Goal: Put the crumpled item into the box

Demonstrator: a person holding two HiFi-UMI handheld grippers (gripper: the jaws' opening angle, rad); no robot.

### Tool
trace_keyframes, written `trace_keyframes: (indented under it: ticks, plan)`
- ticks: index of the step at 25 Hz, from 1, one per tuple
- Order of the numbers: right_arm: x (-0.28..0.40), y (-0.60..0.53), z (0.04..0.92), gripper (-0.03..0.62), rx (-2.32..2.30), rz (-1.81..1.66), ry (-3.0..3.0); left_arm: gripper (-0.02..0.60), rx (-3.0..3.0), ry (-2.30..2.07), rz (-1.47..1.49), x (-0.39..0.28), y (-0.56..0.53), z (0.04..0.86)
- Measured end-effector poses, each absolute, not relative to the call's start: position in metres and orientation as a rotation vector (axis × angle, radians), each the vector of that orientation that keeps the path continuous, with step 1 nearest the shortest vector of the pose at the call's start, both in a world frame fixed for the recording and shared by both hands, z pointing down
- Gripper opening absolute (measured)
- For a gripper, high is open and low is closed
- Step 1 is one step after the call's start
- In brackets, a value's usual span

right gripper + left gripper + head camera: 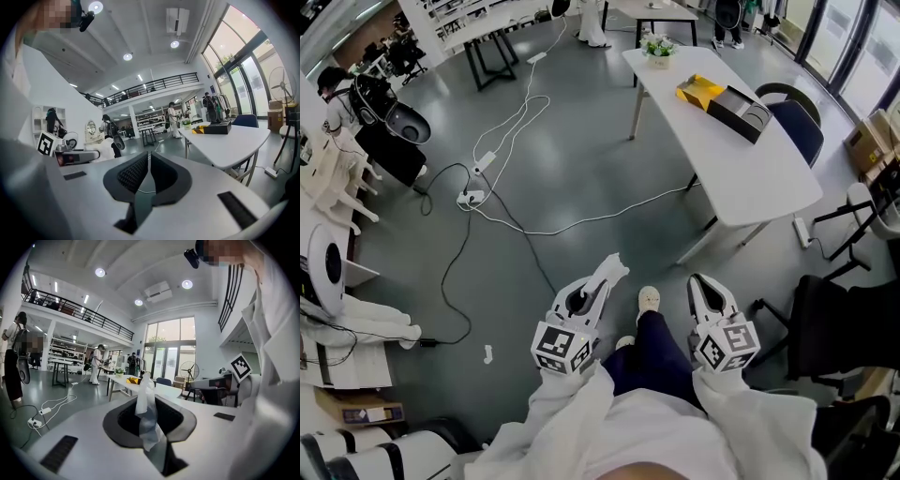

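Observation:
My left gripper (605,281) is shut on a crumpled white tissue (612,273), which sticks out past its tips. In the left gripper view the tissue (144,401) stands upright between the dark pads (123,420). My right gripper (709,286) is beside it, jaws closed together with nothing between them (149,172). The black box (739,111) lies on the white table (750,178) ahead to the right, with a yellow item (698,91) touching its far end. In the right gripper view the box (216,127) shows far off on the table (234,140). Both grippers are well short of the table.
White cables (502,150) and a power strip (471,198) run across the grey floor. A small plant (657,47) stands at the table's far end. A blue chair (797,127) and a black chair (834,328) sit at the right. People stand in the background.

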State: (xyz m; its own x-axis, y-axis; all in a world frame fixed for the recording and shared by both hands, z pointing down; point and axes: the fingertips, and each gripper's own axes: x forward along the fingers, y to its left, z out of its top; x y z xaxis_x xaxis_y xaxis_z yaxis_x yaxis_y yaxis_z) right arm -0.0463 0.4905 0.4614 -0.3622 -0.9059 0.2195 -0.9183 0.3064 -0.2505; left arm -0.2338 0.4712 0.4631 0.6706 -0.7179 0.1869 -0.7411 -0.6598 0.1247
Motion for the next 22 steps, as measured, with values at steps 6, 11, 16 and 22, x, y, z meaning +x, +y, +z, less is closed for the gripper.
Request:
trace_keyframes:
  ticks: [6,11,16,22]
  plan:
    - [-0.049,0.472,0.459,0.042,1.737,0.522,-2.514,0.063,2.688,-1.196,0.17,-0.239,0.455,0.461]
    - [-0.051,0.437,0.456,0.043,1.702,0.523,-2.539,0.063,2.681,-1.206,0.169,-0.238,0.426,0.459]
    - [-0.048,0.397,0.458,0.043,1.675,0.533,-2.55,0.063,2.665,-1.209,0.166,-0.233,0.386,0.459]
    - [-0.03,0.341,0.456,0.043,1.693,0.523,-2.551,0.063,2.693,-1.188,0.168,-0.215,0.326,0.456]
